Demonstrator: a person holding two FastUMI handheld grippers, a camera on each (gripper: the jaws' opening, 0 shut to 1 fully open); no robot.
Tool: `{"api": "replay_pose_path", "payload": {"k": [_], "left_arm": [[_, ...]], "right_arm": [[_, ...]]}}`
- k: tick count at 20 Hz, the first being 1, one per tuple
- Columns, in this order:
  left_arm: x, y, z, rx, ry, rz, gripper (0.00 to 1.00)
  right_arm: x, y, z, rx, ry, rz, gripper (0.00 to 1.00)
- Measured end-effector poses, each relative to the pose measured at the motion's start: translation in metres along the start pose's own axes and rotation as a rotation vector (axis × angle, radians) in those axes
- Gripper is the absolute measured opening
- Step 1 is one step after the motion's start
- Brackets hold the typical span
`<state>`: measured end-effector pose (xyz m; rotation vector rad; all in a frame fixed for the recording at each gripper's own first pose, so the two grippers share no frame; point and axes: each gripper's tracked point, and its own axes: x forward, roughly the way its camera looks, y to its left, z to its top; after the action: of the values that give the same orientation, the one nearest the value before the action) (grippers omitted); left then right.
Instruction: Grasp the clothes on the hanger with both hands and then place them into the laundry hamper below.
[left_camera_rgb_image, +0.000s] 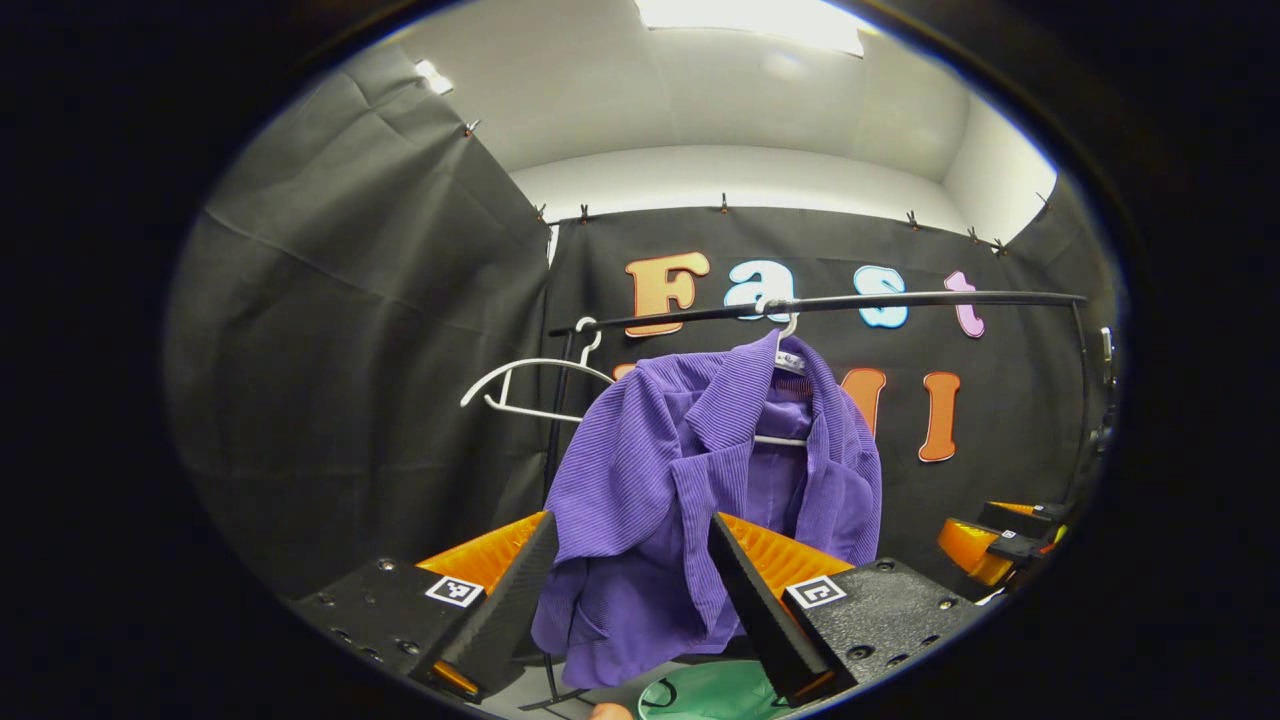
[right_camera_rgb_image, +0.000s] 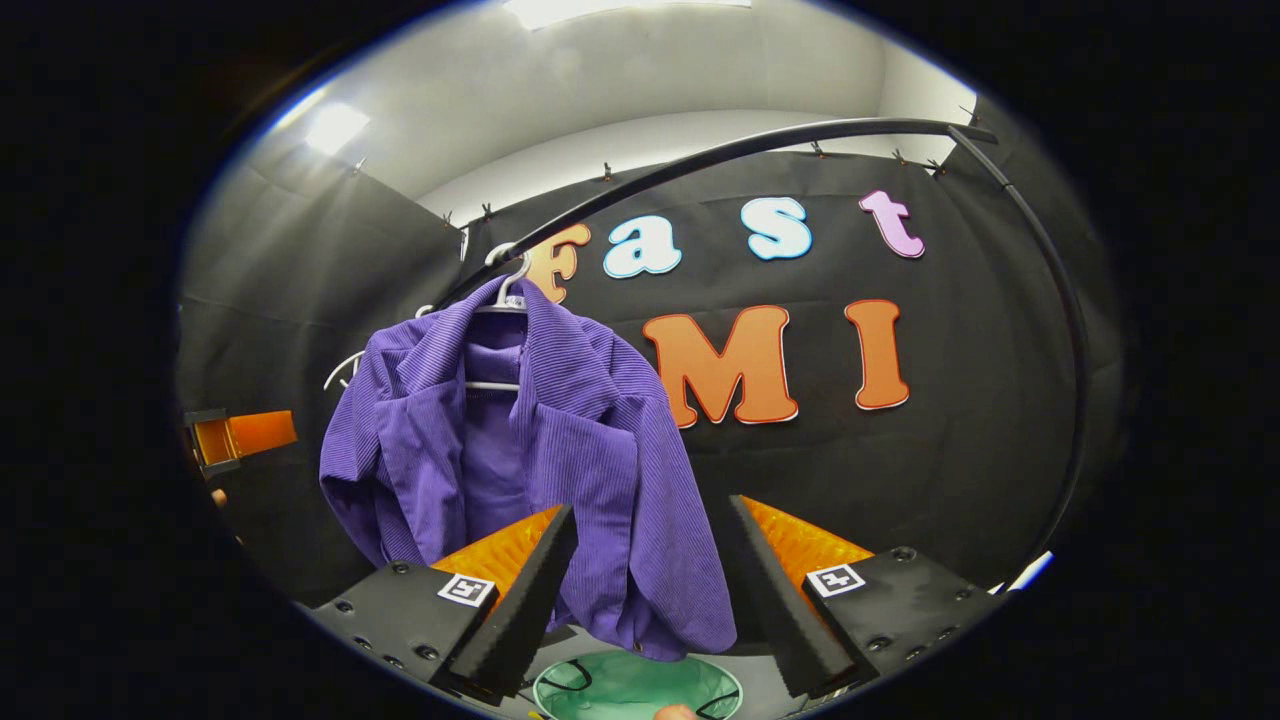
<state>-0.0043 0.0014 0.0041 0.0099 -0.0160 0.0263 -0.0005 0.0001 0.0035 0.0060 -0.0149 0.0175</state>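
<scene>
A purple ribbed jacket (left_camera_rgb_image: 690, 470) (right_camera_rgb_image: 520, 440) hangs on a white hanger (left_camera_rgb_image: 785, 335) (right_camera_rgb_image: 508, 290) from the black rail (left_camera_rgb_image: 900, 300) (right_camera_rgb_image: 720, 155). My left gripper (left_camera_rgb_image: 632, 520) is open and faces the jacket's left front; the cloth shows between its fingers, and I cannot tell whether they touch it. My right gripper (right_camera_rgb_image: 650, 510) is also open, with the jacket's right front edge showing between its fingers. A green laundry hamper (left_camera_rgb_image: 705, 695) (right_camera_rgb_image: 635, 685) sits below the jacket. The right gripper (left_camera_rgb_image: 1000, 545) shows at the far right in the left gripper view, the left gripper (right_camera_rgb_image: 235, 435) at the far left in the right gripper view.
An empty white hanger (left_camera_rgb_image: 530, 385) hangs on the rail to the left of the jacket. The rail's upright post (left_camera_rgb_image: 1085, 400) (right_camera_rgb_image: 1075, 380) stands at the right. Black cloth walls close in the booth on the left and behind.
</scene>
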Motion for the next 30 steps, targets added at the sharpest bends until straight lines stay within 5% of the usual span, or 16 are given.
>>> {"api": "replay_pose_path", "payload": {"k": [24,30], "left_arm": [[0.086,-0.060,-0.074,-0.006,0.129,-0.093,0.99],[0.113,-0.067,-0.084,-0.002,0.134,-0.096,0.93]], "right_arm": [[0.091,0.042,-0.038,-0.026,0.066,0.127,0.98],[0.128,0.039,-0.053,0.005,0.091,0.145,0.98]]}}
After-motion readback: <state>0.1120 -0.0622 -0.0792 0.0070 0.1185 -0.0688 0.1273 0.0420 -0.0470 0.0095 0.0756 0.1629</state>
